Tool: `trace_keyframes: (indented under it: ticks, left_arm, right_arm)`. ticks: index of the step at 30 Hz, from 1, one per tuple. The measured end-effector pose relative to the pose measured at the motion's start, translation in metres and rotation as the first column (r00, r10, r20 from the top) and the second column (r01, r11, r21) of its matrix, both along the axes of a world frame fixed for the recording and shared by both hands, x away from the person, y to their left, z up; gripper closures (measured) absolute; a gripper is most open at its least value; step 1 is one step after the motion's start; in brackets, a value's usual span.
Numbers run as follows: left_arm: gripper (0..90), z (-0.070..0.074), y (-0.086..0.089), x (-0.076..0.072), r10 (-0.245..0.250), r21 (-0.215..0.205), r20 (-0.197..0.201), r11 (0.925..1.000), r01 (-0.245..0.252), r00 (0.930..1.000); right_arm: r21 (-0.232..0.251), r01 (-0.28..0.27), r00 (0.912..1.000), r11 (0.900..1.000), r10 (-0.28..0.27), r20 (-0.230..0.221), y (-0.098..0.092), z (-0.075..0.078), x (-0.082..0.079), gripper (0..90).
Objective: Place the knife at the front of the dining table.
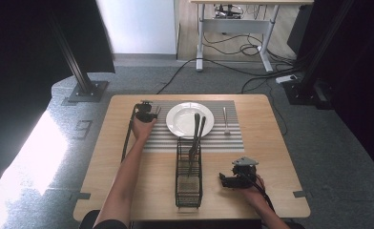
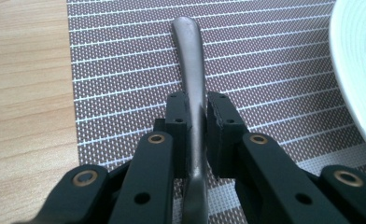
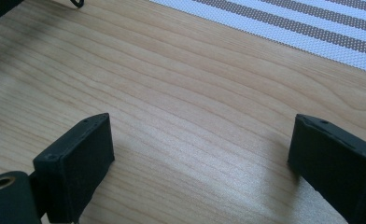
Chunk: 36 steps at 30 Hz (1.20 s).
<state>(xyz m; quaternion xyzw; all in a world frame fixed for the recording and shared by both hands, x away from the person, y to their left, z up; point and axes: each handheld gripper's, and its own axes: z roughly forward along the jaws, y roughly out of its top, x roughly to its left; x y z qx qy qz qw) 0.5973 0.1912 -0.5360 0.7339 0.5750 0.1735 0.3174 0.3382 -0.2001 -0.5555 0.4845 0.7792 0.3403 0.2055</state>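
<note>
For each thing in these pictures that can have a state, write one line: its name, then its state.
left gripper: shut on a metal utensil handle, over the placemat.
metal utensil handle: clamped between the pads, lying along the placemat.
right gripper: open, nothing between its jaws, over bare table.
plate: upright on the placemat.
wire caddy: standing on the table, holding two utensils.
fork: lying flat, right of the plate.

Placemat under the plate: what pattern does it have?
The placemat is a brown-grey weave with thin white stripes, clearest in the left gripper view.
</note>
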Motion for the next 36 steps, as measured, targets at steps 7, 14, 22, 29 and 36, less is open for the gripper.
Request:
trace_keyframes:
  ticks: [7,14,22,29,36]
  left_arm:
    - [57.2,0.003,0.006,-0.011,-0.031,-0.052,0.022,0.9981,0.032,0.9993]
    - [53.5,0.009,0.016,-0.038,-0.058,-0.065,0.032,0.9961,0.06,0.9978]
    - [52.9,0.007,0.021,-0.066,-0.071,-0.049,0.016,0.9962,0.071,0.9974]
    - [51.8,0.004,0.026,-0.081,-0.067,-0.031,-0.018,0.9973,0.066,0.9976]
    - [52.2,0.002,0.023,-0.089,-0.074,-0.068,-0.027,0.9951,0.073,0.9969]
  right_arm:
    - [0.0,-0.001,1.0,1.0,0.001,0.0,0.0,0.0,0.0,7.0]
    - [-0.002,-0.004,1.0,1.0,0.004,0.001,0.0,0.0,0.0,7.0]
    - [-0.004,-0.011,0.9999,1.0,0.011,0.003,0.001,0.0,0.001,7.1]
    - [-0.004,-0.016,0.9999,1.0,0.016,0.003,0.002,0.0,-0.001,8.0]
    - [-0.004,-0.018,0.9998,1.0,0.018,0.005,0.002,0.0,-0.001,8.2]
